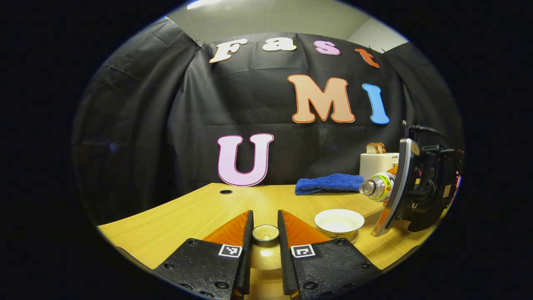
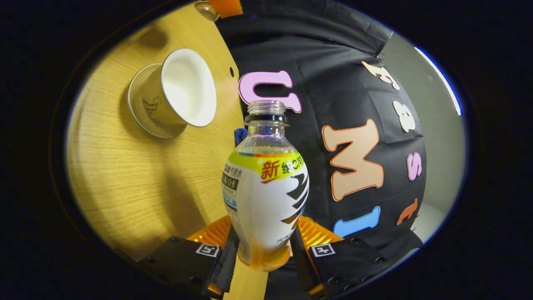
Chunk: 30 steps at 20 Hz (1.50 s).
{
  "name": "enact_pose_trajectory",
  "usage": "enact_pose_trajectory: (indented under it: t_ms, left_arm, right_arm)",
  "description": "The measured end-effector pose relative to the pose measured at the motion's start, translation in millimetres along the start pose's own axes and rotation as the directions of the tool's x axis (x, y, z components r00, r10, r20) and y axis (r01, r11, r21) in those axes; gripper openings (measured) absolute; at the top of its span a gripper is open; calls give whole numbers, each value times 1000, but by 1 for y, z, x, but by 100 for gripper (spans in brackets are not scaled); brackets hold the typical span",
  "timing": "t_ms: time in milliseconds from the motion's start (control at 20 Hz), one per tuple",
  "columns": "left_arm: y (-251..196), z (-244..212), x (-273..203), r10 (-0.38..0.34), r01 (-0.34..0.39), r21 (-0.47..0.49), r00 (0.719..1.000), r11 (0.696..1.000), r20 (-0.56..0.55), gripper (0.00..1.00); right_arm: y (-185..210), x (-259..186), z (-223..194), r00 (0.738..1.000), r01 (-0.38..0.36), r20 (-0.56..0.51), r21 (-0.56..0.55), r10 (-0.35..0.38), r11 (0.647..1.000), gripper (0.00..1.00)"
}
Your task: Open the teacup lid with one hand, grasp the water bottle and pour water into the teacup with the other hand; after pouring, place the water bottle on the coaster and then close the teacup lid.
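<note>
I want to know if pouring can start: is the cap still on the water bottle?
No: in the right gripper view the water bottle shows a bare threaded neck with an open mouth, no cap on it.

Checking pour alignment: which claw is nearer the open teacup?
Right. The right claw holds the water bottle tipped just above and beside the teacup. The left claw, shut on the teacup lid, sits off to the cup's other side.
</note>
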<state>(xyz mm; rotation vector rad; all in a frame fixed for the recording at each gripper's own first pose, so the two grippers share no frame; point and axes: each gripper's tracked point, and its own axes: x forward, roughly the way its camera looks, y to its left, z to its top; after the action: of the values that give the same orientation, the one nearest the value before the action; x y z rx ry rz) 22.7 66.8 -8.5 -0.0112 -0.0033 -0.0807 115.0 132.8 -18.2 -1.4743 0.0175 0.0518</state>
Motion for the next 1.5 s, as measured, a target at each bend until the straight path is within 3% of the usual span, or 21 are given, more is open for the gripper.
enact_pose_trajectory:
  t_ms: [750, 1500]
  left_arm:
    - [-1, 0, 0, 0, 0, -3, 1000, 1000, -2, 28]
    - [-1, 0, -1, 0, -1, -5, 1000, 1000, -5, 28]
  right_arm:
    - [-6, 1, 7, 998, 56, 46, -156, -49, 986, 66]
    - [-15, -4, 25, 987, 142, 115, -323, -110, 936, 66]
